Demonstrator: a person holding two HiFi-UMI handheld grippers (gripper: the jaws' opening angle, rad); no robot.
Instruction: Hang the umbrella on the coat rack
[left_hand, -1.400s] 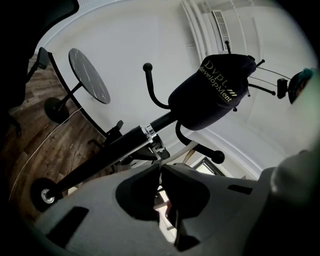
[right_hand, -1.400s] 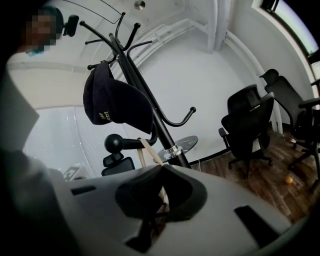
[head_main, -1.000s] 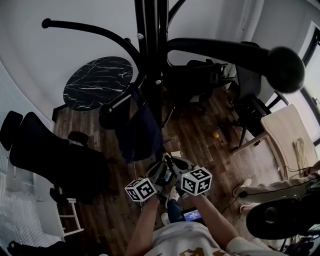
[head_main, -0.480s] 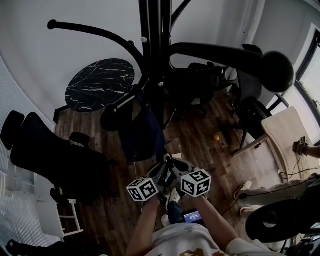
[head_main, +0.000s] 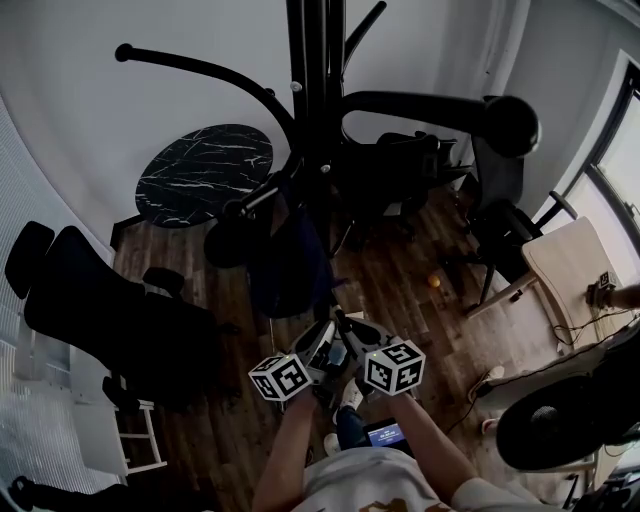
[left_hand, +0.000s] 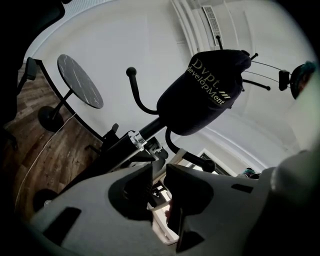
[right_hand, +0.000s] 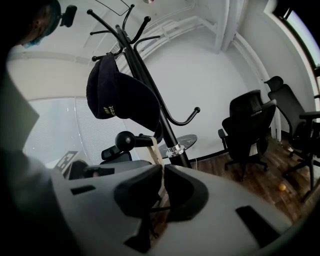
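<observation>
Right gripper (right_hand: 161, 169) clenched on a pale strap (right_hand: 154, 150), probably the umbrella's; the umbrella itself is not discernible. Left gripper (left_hand: 159, 169) slightly parted, apparently empty. Beyond: coat rack (head_main: 315, 100), bearing a cap (right_hand: 120, 97). Approach stage, by appearance; the next move calls for looping the strap over a free hook (right_hand: 126, 140).

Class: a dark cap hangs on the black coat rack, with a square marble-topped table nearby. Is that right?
No. The head view shows the marble-topped table is round, not square; the dark cap does hang on the coat rack.
</observation>
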